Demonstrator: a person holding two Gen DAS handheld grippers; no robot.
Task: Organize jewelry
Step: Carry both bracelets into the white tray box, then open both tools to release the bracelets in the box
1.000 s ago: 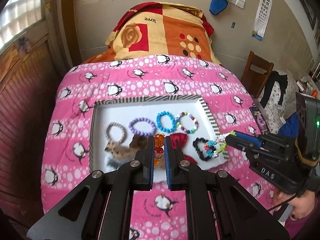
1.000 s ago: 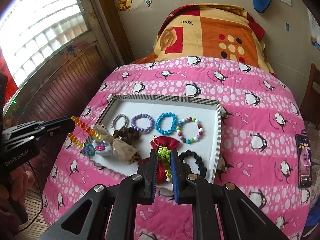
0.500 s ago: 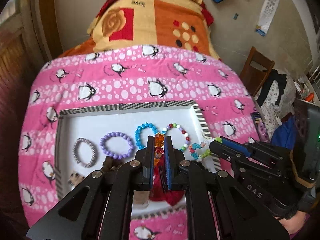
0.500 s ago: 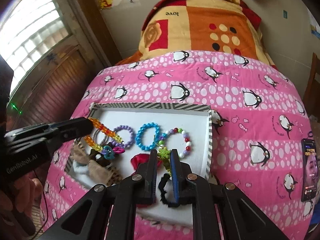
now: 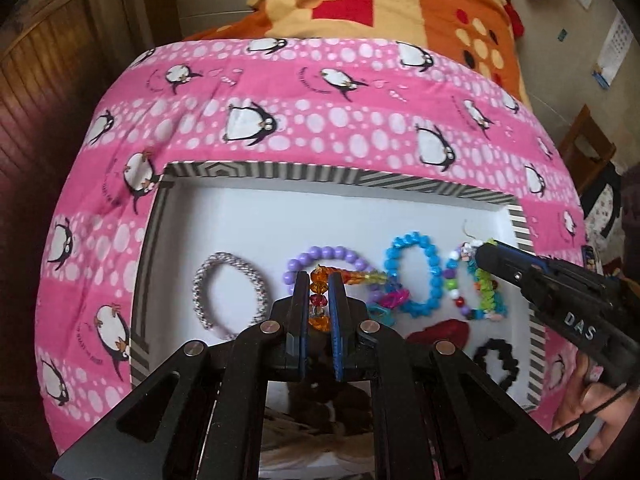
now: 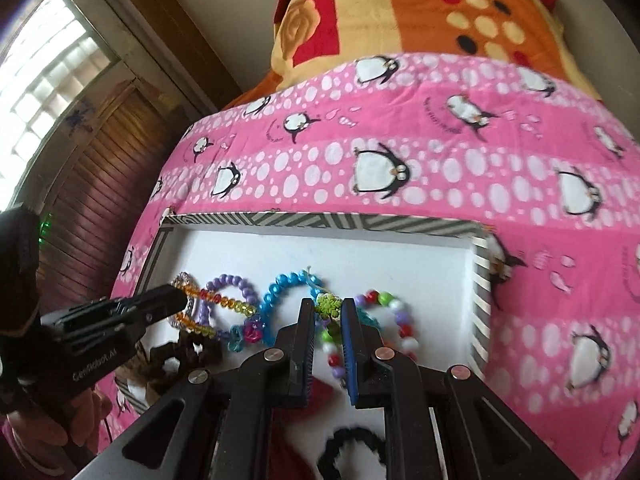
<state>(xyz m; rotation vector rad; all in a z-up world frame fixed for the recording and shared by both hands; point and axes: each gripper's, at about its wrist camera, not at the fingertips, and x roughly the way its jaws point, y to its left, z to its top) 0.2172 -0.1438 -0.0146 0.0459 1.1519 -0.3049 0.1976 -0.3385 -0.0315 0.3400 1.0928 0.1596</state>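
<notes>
A white tray with a striped rim [image 5: 320, 171] [image 6: 320, 222] lies on the pink penguin quilt. In it lie a silver bracelet [image 5: 228, 294], a purple one [image 5: 332, 254], a blue one [image 5: 416, 276] and a multicolour one [image 6: 400, 328]. My left gripper [image 5: 319, 286] is shut on an orange and red bead strand [image 5: 318, 302] [image 6: 224, 304] with charms, above the purple bracelet. My right gripper [image 6: 329, 312] [image 5: 486, 256] is shut on a green and multicolour beaded piece [image 6: 329, 305] [image 5: 488, 288], above the multicolour bracelet.
A red pouch [image 5: 440, 334], a black scrunchie [image 5: 496, 360] [image 6: 352, 452] and brown hair ties [image 6: 184, 356] lie in the tray's near part. An orange patterned pillow [image 6: 420, 12] is at the bed's far end. A wooden chair [image 5: 588, 148] stands at the right.
Both grippers have moved forward and down over the tray, each still holding its beaded piece. The row of bracelets is now right under the fingertips.
</notes>
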